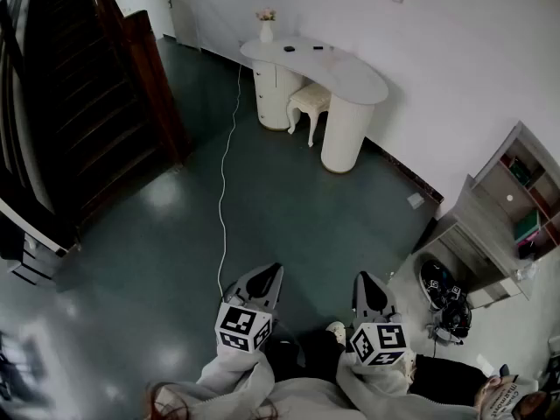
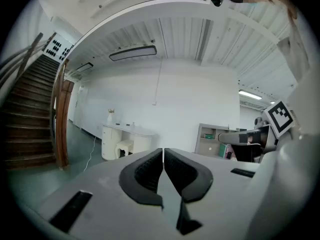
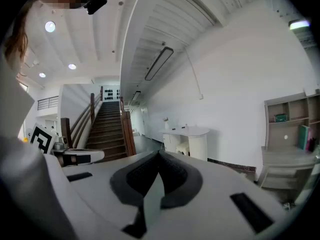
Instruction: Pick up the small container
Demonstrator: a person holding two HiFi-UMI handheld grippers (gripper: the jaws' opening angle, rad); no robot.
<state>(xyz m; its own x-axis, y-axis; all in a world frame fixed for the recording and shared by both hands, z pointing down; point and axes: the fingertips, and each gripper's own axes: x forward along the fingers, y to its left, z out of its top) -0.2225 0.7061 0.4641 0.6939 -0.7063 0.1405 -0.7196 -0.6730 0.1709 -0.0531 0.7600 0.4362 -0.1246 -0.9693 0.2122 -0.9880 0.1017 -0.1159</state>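
Observation:
Two small dark things (image 1: 290, 48) lie on the white curved desk (image 1: 350, 77) across the room; which one is the small container I cannot tell. A white vase (image 1: 266, 26) stands at the desk's far end. My left gripper (image 1: 274, 271) and right gripper (image 1: 366, 280) are held side by side low in the head view, far from the desk. The left gripper (image 2: 163, 150) is shut with nothing between its pads, and it points towards the desk (image 2: 125, 134). The right gripper (image 3: 159, 154) is also shut and empty.
A white stool (image 1: 308, 103) stands tucked under the desk. A white cable (image 1: 223, 173) runs across the dark floor from the desk towards me. A dark wooden staircase (image 1: 79, 103) rises at the left. At the right are a grey shelf unit (image 1: 507, 208) and bags (image 1: 442, 291) on the floor.

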